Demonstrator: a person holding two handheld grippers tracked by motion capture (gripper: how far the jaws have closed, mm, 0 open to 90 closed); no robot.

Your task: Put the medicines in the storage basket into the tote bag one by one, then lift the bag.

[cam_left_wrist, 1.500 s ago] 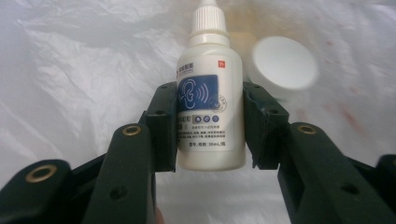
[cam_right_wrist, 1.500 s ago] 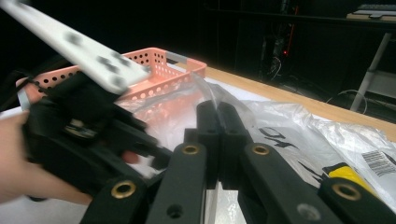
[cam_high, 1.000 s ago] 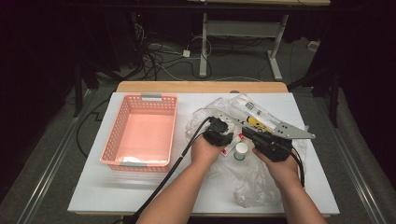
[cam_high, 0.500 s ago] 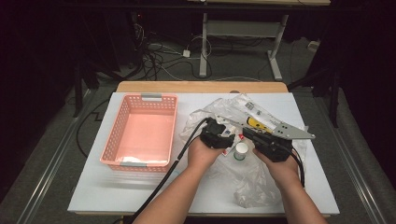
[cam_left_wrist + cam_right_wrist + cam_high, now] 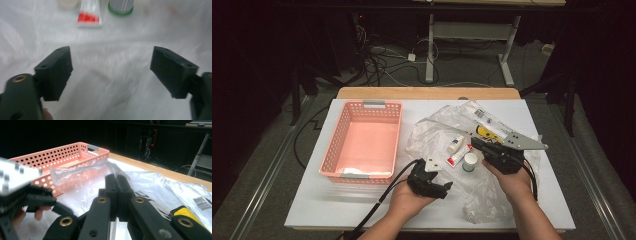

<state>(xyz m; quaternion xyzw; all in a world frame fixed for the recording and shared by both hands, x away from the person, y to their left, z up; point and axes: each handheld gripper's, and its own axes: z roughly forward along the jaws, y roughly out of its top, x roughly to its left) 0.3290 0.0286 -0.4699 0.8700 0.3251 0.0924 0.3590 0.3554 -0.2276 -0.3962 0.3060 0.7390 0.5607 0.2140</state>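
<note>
the crumpled clear plastic bag (image 5: 492, 190) lies on the right half of the white tabletop (image 5: 337, 200), with a small red-and-white tube (image 5: 459, 155) and a white green-rimmed jar (image 5: 470, 161) lying on it. the right tool (image 5: 477, 144) is clenched on a fold of the bag, its jaws pressed together. the left tool (image 5: 446, 189), its jaws just spreading with nothing between them, hangs released near the front edge, beside the pink perforated plastic basket (image 5: 362, 142).

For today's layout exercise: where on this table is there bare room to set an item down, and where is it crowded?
Free: the white table strip in front of the pink basket, left of the left gripper; also the basket's floor. Crowded: the right half, under the crumpled plastic bag, the tube, the small jar and the right gripper.
</note>
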